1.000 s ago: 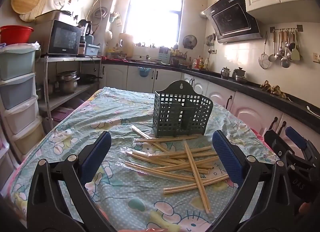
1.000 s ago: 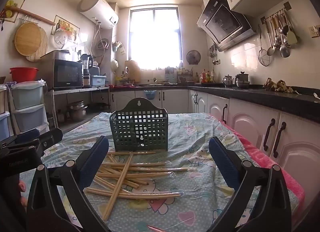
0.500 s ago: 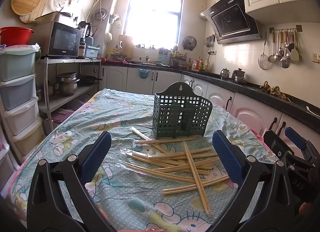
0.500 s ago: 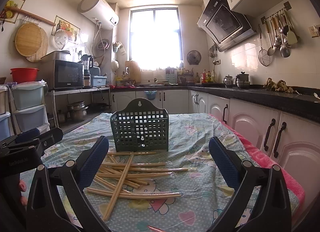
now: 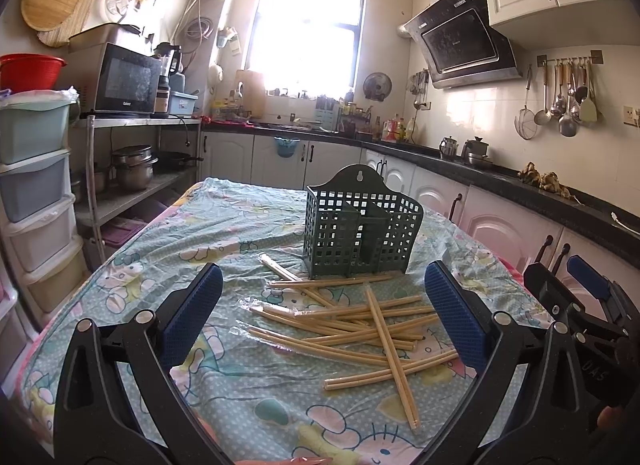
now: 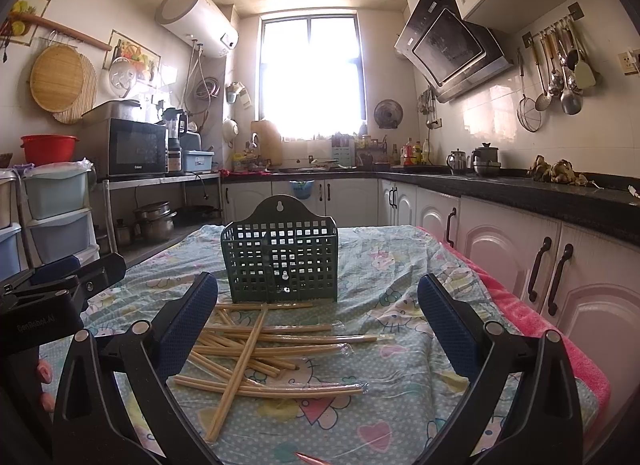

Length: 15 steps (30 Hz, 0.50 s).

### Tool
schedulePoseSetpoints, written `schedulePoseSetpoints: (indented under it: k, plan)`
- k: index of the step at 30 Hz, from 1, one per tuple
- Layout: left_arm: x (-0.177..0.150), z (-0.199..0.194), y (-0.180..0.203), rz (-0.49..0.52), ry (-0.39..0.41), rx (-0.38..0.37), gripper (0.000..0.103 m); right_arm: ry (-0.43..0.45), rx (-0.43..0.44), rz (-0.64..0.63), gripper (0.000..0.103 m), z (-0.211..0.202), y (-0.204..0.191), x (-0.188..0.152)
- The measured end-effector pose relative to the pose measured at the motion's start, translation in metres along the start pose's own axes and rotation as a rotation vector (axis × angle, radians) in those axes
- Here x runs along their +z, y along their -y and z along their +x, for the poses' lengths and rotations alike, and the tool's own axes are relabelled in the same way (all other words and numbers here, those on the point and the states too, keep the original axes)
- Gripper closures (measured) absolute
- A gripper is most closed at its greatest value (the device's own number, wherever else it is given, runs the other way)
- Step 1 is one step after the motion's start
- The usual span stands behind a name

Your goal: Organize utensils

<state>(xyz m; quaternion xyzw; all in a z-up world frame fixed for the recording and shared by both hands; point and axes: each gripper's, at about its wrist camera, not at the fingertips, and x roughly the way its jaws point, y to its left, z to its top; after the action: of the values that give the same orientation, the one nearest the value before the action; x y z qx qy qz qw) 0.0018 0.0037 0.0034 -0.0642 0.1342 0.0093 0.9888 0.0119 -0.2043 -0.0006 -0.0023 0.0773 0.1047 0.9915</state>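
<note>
A dark green slotted utensil basket [image 5: 360, 231] stands upright on the table; it also shows in the right wrist view [image 6: 280, 255]. Several wooden chopsticks [image 5: 360, 321] lie scattered in front of it, some in clear wrappers, also in the right wrist view [image 6: 256, 341]. My left gripper [image 5: 324, 309] is open and empty, held above the table short of the pile. My right gripper [image 6: 318, 315] is open and empty, facing the basket from the other side. The right gripper shows at the edge of the left wrist view [image 5: 580, 317], and the left gripper in the right wrist view [image 6: 52, 289].
The table wears a pastel cartoon cloth [image 5: 224, 233] under clear plastic. White cabinets and a black counter [image 6: 520, 193] run along the right. A metal shelf with a microwave [image 5: 124, 81] and plastic drawers [image 5: 32, 185] stand left.
Both grippers have stayed almost still and open. The left view has dropped slightly. The chopsticks and basket have not moved.
</note>
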Motion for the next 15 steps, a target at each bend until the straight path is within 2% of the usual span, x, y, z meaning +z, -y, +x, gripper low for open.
schedulePoseSetpoints:
  k: [15]
  plan:
    - [0.0008,-0.0012,0.0030,0.003,0.007,-0.002,0.009,-0.004,0.003,-0.002,0.006,0.0044,-0.0049,-0.0030]
